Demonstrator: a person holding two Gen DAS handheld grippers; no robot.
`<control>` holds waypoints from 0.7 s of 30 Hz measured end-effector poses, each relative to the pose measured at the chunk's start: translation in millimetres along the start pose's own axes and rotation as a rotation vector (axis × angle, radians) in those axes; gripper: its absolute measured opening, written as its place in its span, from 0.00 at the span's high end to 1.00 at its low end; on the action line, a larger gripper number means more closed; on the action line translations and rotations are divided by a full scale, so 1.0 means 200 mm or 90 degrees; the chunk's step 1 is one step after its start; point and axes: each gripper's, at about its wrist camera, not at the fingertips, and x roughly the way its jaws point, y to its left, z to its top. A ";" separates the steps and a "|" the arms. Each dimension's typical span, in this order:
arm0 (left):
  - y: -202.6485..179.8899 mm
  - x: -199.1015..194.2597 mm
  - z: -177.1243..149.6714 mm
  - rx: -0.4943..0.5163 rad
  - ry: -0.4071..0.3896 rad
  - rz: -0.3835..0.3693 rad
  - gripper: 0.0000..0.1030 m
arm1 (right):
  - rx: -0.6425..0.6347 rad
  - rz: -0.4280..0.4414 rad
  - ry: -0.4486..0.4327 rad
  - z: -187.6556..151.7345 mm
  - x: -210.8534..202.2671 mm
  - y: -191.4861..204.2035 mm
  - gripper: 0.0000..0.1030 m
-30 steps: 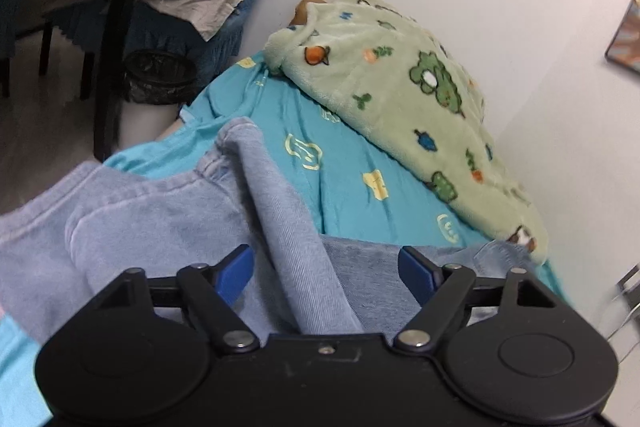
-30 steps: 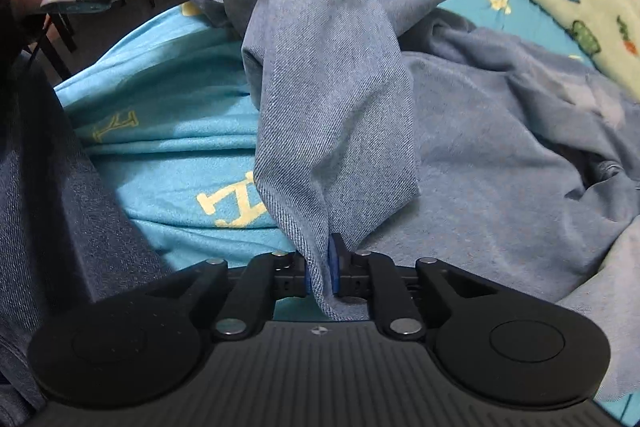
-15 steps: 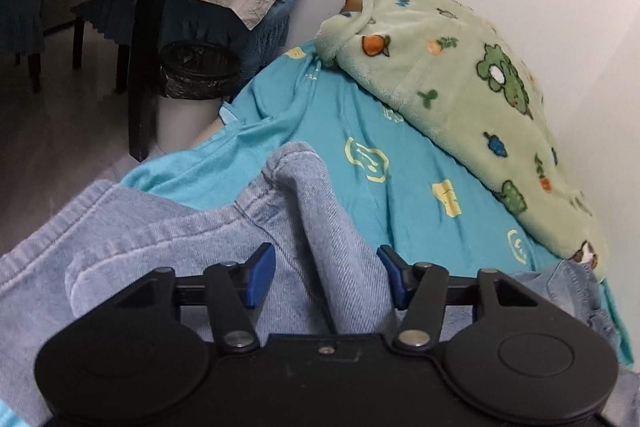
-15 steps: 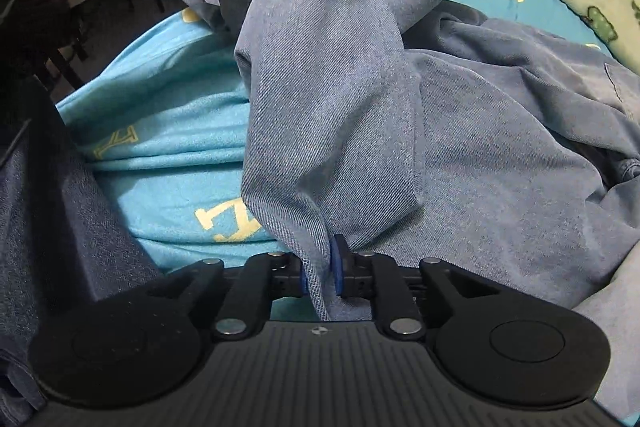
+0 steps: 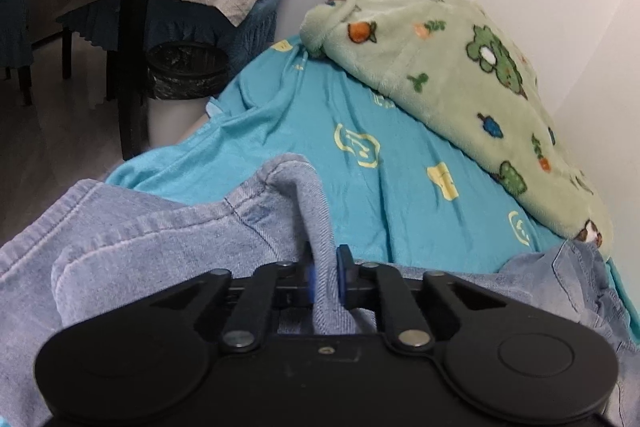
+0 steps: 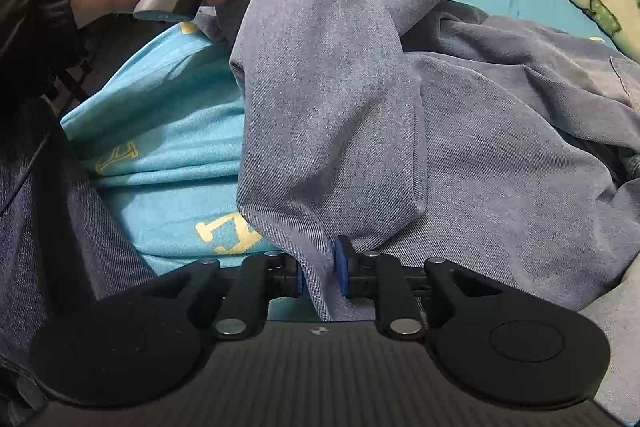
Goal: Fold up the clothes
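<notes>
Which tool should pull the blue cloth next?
Probably left. The left tool has just been closing and pinches a fold of the denim garment; the right tool has just been opening, with cloth between its jaws.

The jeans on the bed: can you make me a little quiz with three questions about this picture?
1. True or false: the left gripper is pinching a fold of the jeans.
2. What lies along the wall? A) a green fleece blanket B) a red towel C) a striped pillow
3. Fill in: the bed sheet is ____ with yellow pictures.

Key
1. True. The right gripper has jeans between its fingers too, though its jaws have just been opening.
2. A
3. Blue
</notes>
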 end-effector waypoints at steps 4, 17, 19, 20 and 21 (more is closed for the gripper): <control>0.04 -0.13 0.03 -0.040 -0.041 -0.010 0.94 | 0.000 0.001 -0.003 0.00 0.00 0.00 0.81; 0.36 -1.01 -0.13 -0.261 -0.146 -0.004 0.96 | 0.050 0.036 -0.031 0.00 -0.01 -0.04 0.81; 0.37 -1.10 -0.20 -0.277 -0.142 0.019 0.96 | 0.046 0.035 -0.030 0.00 -0.01 -0.04 0.81; 0.37 -1.14 -0.24 -0.281 -0.140 0.028 0.96 | 0.047 0.035 -0.028 0.00 -0.01 -0.04 0.81; 0.38 -1.17 -0.26 -0.286 -0.137 0.035 0.95 | 0.048 0.035 -0.028 0.00 -0.01 -0.04 0.81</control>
